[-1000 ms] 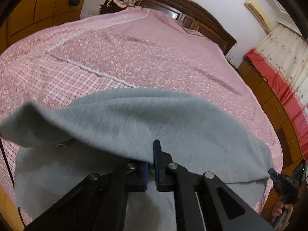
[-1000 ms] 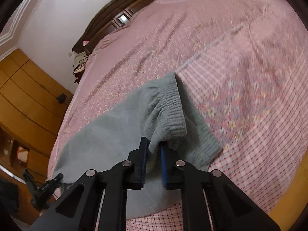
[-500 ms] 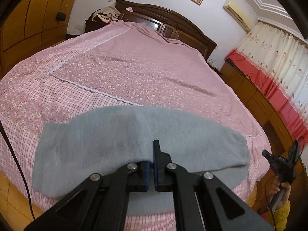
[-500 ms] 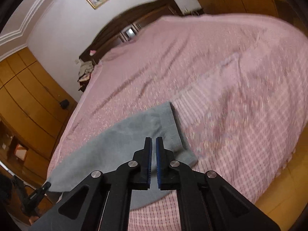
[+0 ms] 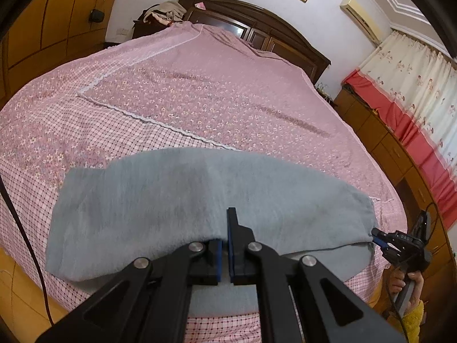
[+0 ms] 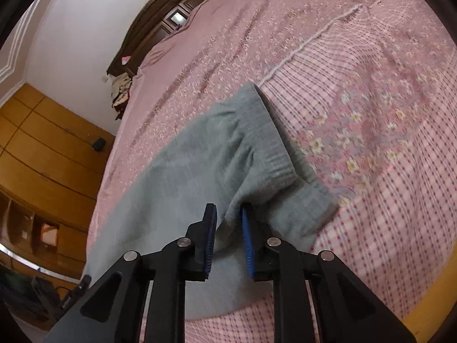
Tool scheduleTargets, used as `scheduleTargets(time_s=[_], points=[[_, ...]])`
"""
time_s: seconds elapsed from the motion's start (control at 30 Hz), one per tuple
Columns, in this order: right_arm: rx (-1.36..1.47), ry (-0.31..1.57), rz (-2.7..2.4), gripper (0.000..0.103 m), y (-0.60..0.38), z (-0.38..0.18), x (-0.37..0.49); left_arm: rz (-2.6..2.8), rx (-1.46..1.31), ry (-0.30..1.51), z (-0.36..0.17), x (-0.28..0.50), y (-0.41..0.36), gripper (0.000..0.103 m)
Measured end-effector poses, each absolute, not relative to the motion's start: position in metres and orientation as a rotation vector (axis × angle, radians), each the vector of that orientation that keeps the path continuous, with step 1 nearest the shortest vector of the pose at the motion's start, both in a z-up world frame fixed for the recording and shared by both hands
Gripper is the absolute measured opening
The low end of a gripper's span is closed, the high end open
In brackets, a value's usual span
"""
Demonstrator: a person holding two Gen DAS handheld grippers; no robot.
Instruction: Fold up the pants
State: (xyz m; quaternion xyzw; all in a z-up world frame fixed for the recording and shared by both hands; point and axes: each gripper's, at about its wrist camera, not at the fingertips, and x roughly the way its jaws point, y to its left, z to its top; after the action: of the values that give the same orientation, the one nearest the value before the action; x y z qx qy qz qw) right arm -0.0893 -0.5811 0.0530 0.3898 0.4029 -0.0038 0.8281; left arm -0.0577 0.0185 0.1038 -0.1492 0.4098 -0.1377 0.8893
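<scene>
Bed: a wide pink bedspread, floral in the middle and checked toward the foot, with a dark headboard at the far end.
Pants: grey fleece, laid across the foot of the bed near its edge, one layer lying over another; the ribbed waistband is at the right end, its corner raised off the layer beneath.
Left gripper: jaws nearly together at the near edge of the upper layer; cloth drapes over one finger, but I cannot tell whether any is pinched.
Right gripper: jaws parted, a bunch of fabric below the waistband sitting between them, not clamped as far as I can see.
Risk, my guess: if the right jaws close on only the top layer, or the left one has no real hold, the next lift would drag one side and skew the fold.
Second risk: the pants lie close to the foot edge, so a pull toward the person could slide them off.
</scene>
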Motion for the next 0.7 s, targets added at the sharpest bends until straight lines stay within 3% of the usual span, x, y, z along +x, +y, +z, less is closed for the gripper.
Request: scheduleTargets(time_s=[0.33,0.7], points=[[0.812,0.720,0.000,0.004,-0.597,0.090,-0.132,-0.311,-0.287,0.814,0.127,-0.080,0.020,0.003],[0.750,0.788,-0.047,0.004,-0.594,0.064,-0.155,-0.297,-0.299,0.989,0.068,-0.096,0.023,0.003]])
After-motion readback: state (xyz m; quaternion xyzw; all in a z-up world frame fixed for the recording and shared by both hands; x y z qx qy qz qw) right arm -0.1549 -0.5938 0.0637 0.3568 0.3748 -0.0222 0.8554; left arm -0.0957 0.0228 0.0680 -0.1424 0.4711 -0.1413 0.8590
